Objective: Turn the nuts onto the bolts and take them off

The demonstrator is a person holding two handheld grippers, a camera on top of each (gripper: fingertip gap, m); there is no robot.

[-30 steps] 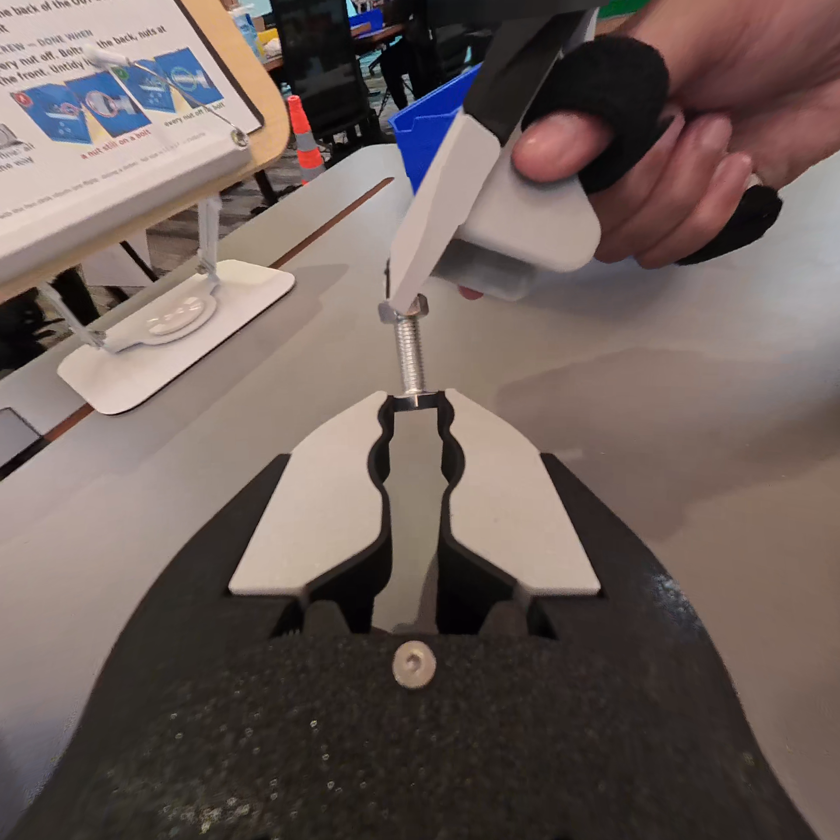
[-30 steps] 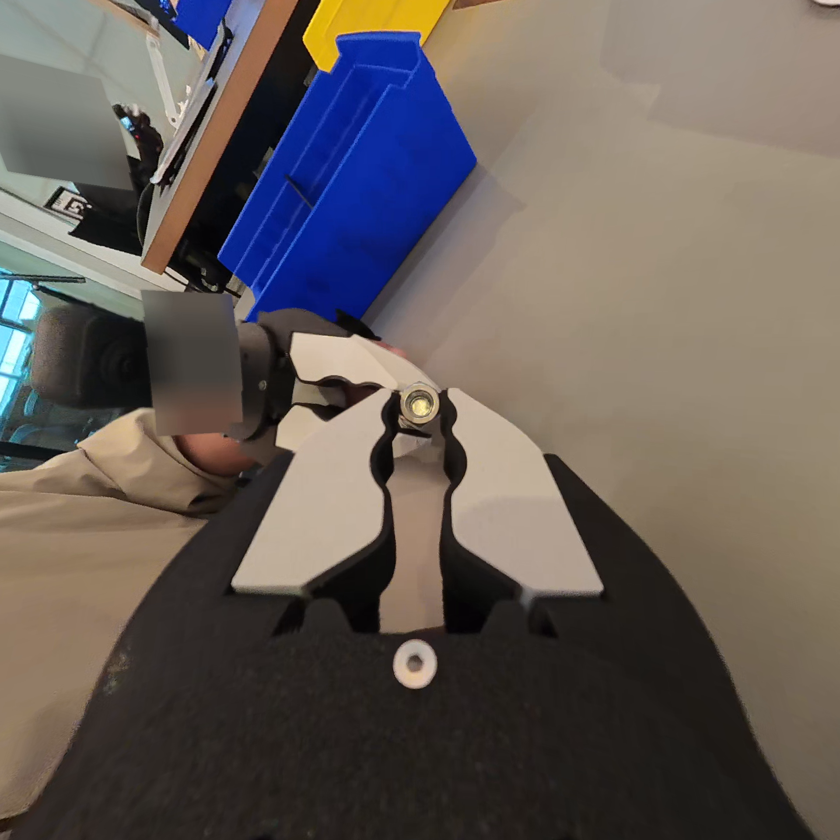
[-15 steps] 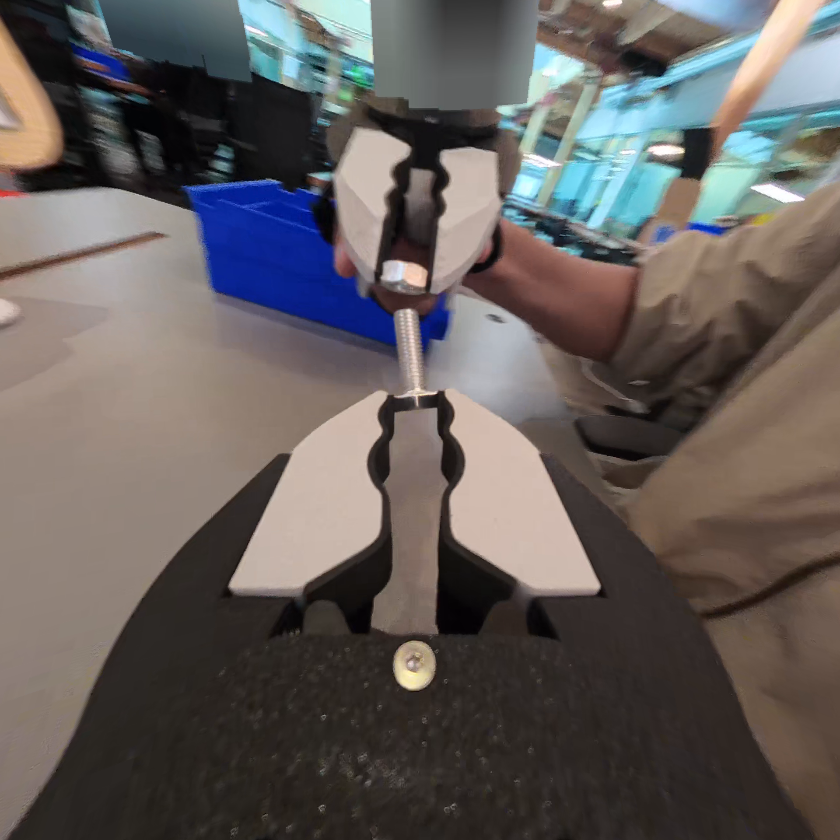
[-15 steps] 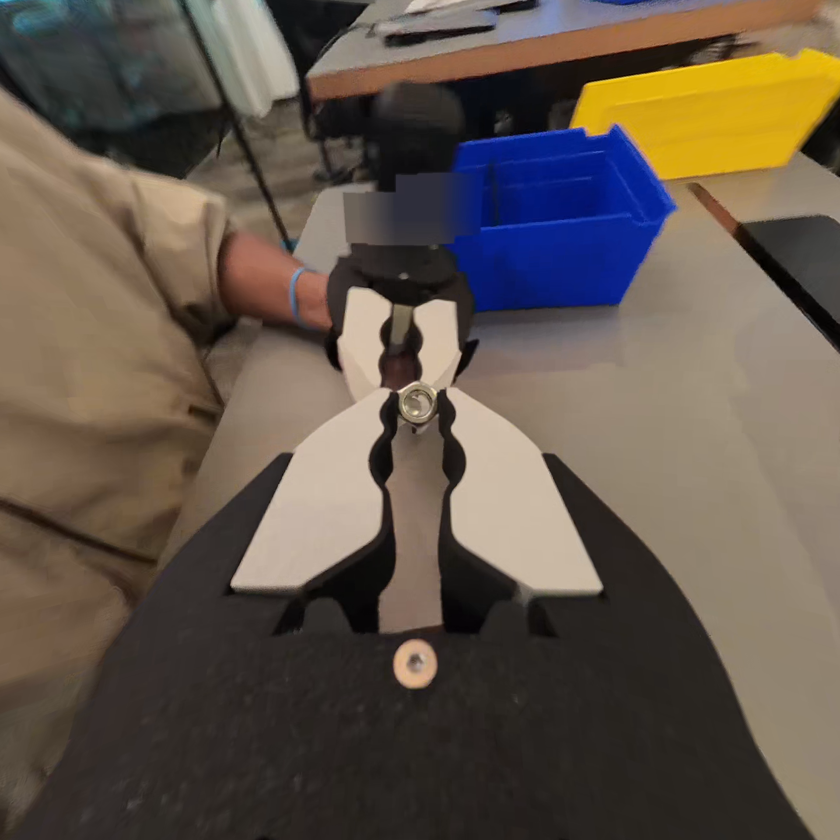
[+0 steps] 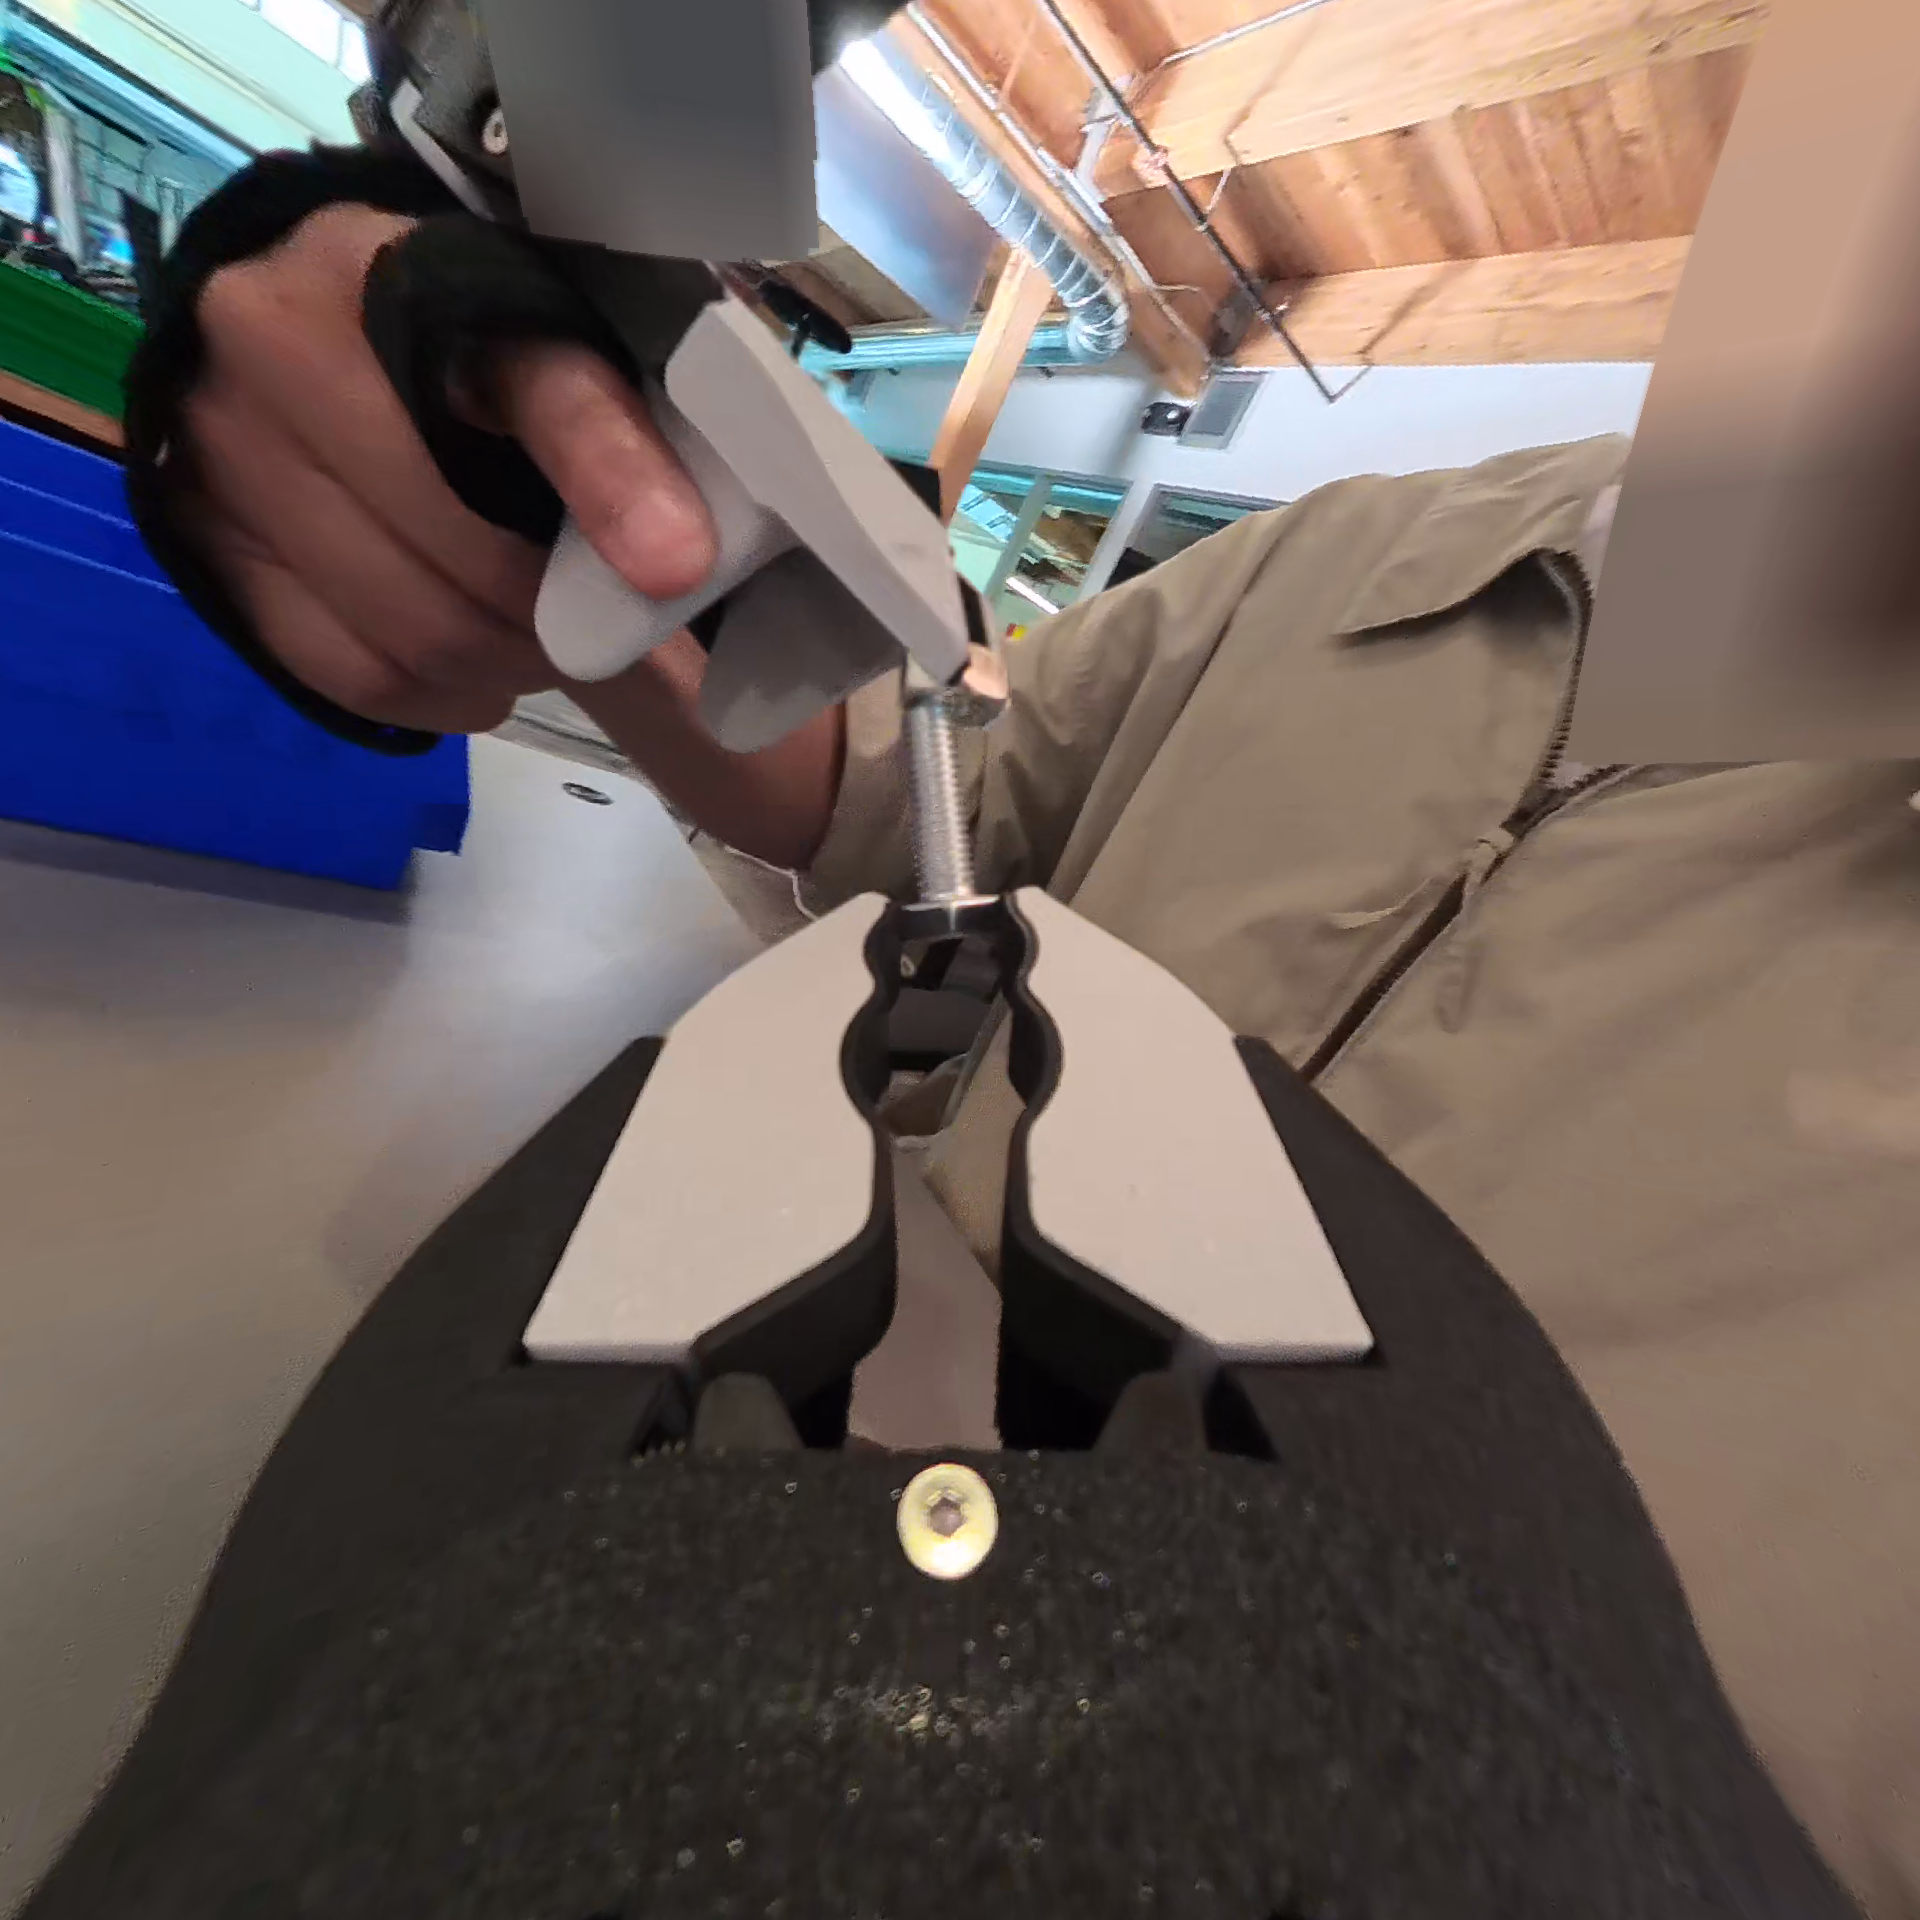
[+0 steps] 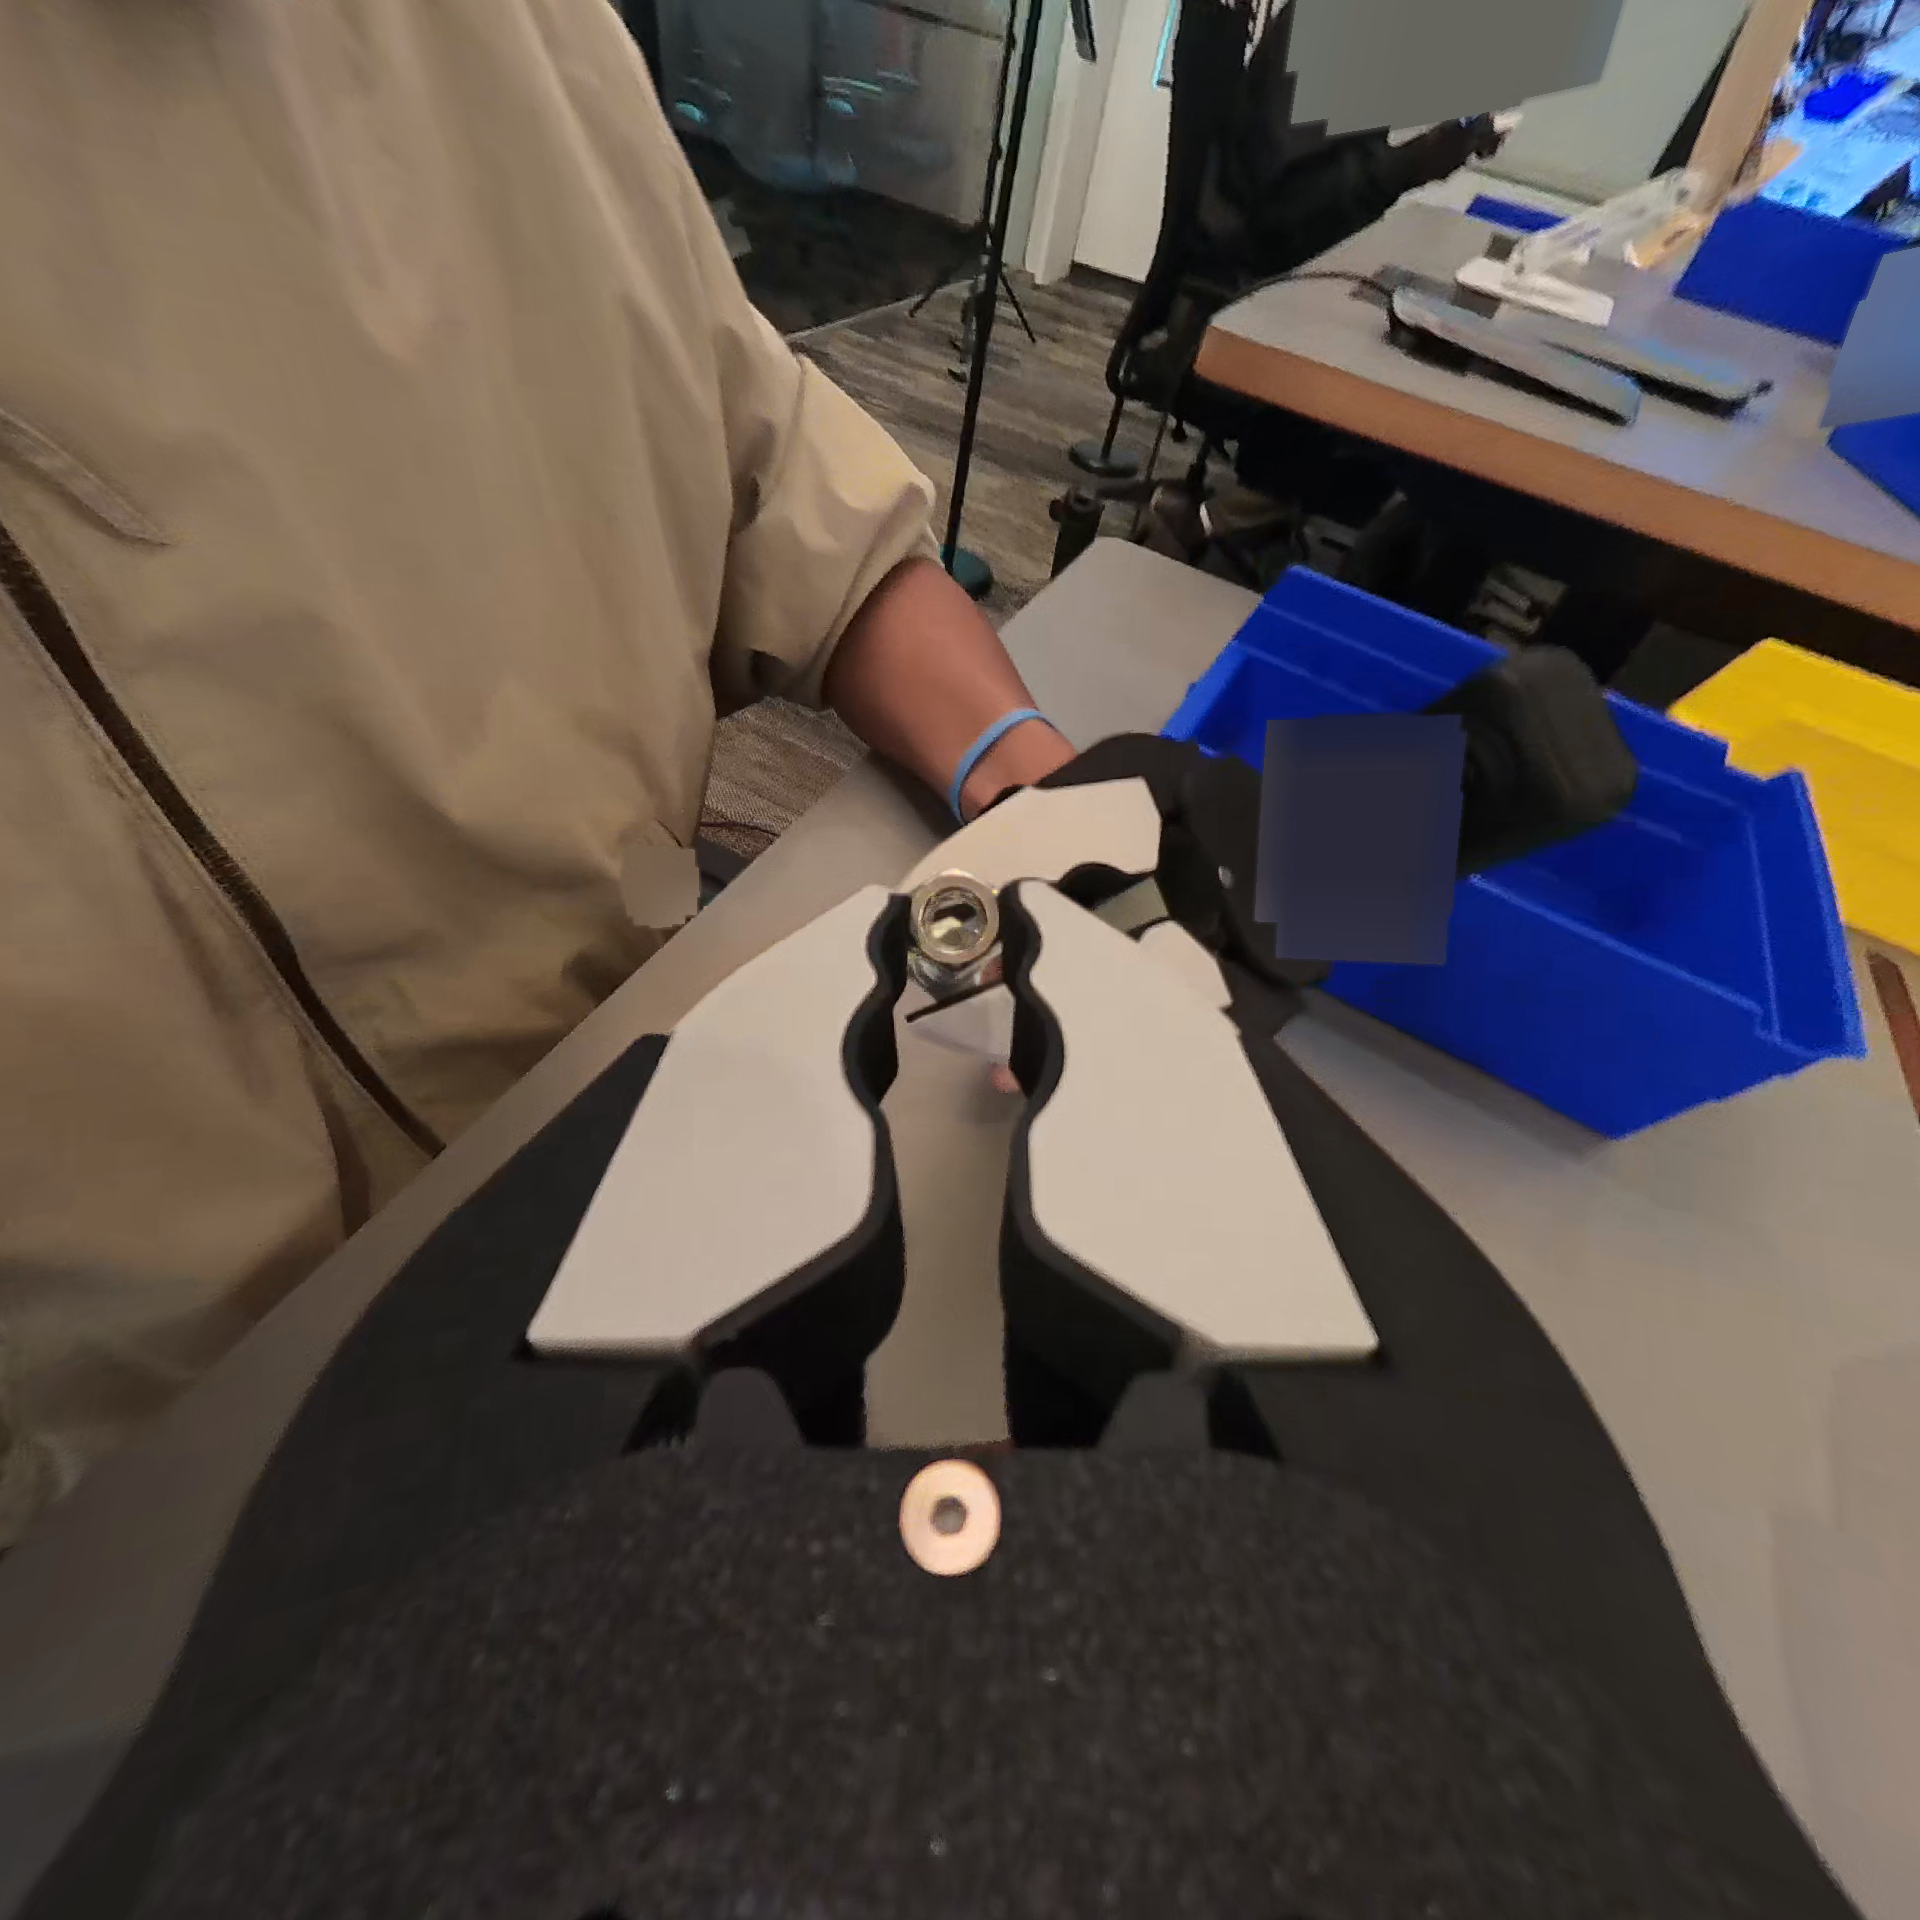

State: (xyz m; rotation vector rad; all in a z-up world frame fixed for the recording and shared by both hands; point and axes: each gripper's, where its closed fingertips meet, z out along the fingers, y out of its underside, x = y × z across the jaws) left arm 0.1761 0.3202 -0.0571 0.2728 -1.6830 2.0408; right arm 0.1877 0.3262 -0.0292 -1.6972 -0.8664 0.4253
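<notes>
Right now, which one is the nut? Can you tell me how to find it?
Find the big blue bin on the grey table, then look just left of it, where the two grey grippers meet above the table. The right gripper is shut on the nut, a small shiny six-sided ring with a hole through it. The bolt, held by the left gripper, is a long threaded rod instead.

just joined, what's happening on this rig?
A person holds a gripper in each hand above a grey table. The left gripper is shut on the head of a bolt, its thread pointing away. The right gripper is shut on a nut at the bolt's far end. Whether the nut is going on or coming off can't be told. A blue bin sits behind.
</notes>
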